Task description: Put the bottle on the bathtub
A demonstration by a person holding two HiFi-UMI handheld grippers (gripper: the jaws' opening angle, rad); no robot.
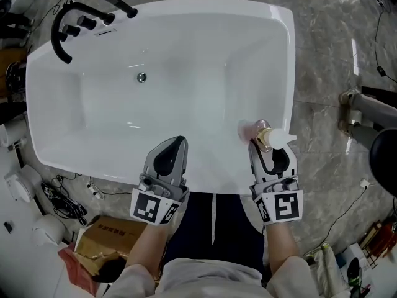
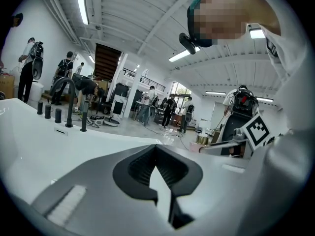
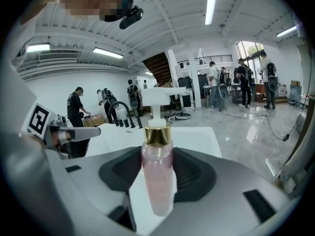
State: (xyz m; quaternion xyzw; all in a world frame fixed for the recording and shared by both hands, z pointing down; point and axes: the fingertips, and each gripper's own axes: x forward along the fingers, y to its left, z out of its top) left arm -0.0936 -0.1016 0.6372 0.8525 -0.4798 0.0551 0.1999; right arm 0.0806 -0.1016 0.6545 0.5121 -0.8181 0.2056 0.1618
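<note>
Right gripper (image 1: 272,145) clamps a pink pump bottle (image 3: 157,176) between its jaws, just over the white bathtub's (image 1: 283,73) right rim.

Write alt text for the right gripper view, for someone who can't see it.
A pink translucent pump bottle with a gold collar stands upright, clamped in the jaws of the right gripper. Beyond lies a white bathtub with a black curved faucet; people stand in the background.

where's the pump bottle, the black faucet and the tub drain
bottle (image 3: 157,178): right gripper view, on its pink body below the gold collar
faucet (image 1: 56,33): head view, on the curve of the black spout
drain (image 1: 141,77): head view, on the middle of the round metal fitting
</note>
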